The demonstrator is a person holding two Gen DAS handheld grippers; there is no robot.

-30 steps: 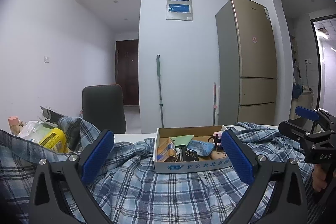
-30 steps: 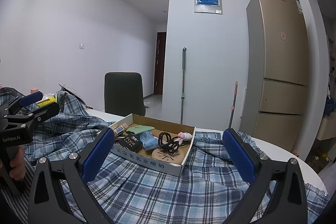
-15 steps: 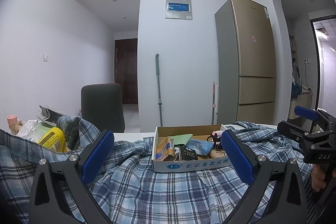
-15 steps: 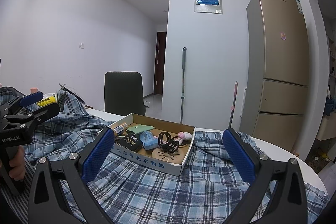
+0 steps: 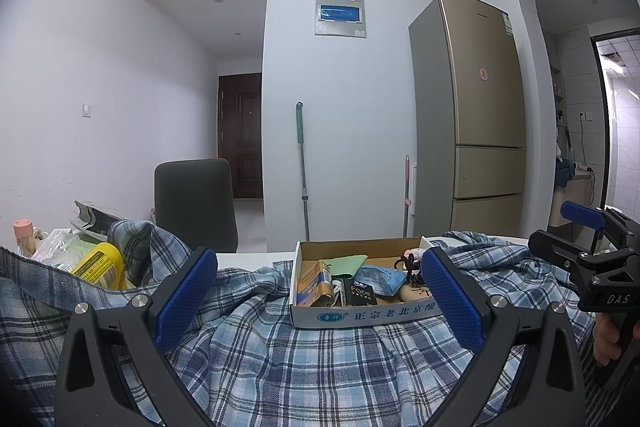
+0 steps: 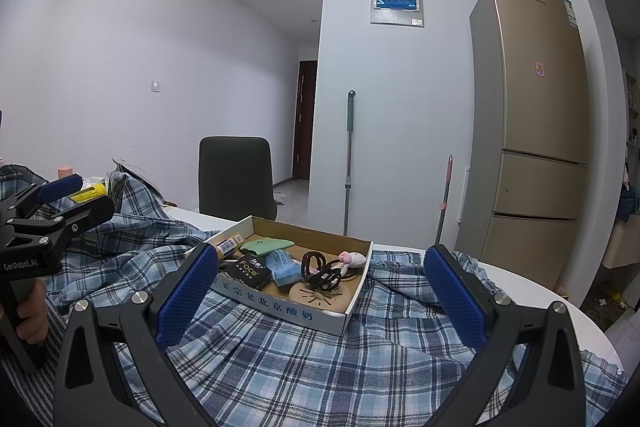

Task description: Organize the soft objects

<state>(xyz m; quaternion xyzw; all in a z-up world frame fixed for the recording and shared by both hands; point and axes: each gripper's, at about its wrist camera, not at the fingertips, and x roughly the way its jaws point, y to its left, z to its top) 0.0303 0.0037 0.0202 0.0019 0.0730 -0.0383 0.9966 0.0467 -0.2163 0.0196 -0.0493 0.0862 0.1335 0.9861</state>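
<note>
A blue plaid shirt (image 5: 320,359) lies spread and rumpled over the white table, also in the right wrist view (image 6: 320,359). A shallow cardboard box (image 5: 360,315) of small items sits on it, also in the right wrist view (image 6: 288,307). My left gripper (image 5: 320,295) is open and empty, just above the shirt in front of the box. My right gripper (image 6: 320,287) is open and empty, also just above the shirt. Each gripper shows in the other's view: the right one (image 5: 580,239) at the right, the left one (image 6: 68,199) at the left.
A yellow bottle (image 5: 102,265), a pink-capped jar (image 5: 25,233) and bags stand at the table's left. A dark chair (image 5: 196,203) stands behind the table. A gold fridge (image 5: 476,131), a mop (image 5: 302,163) and a pink-handled tool (image 5: 407,187) stand by the far wall.
</note>
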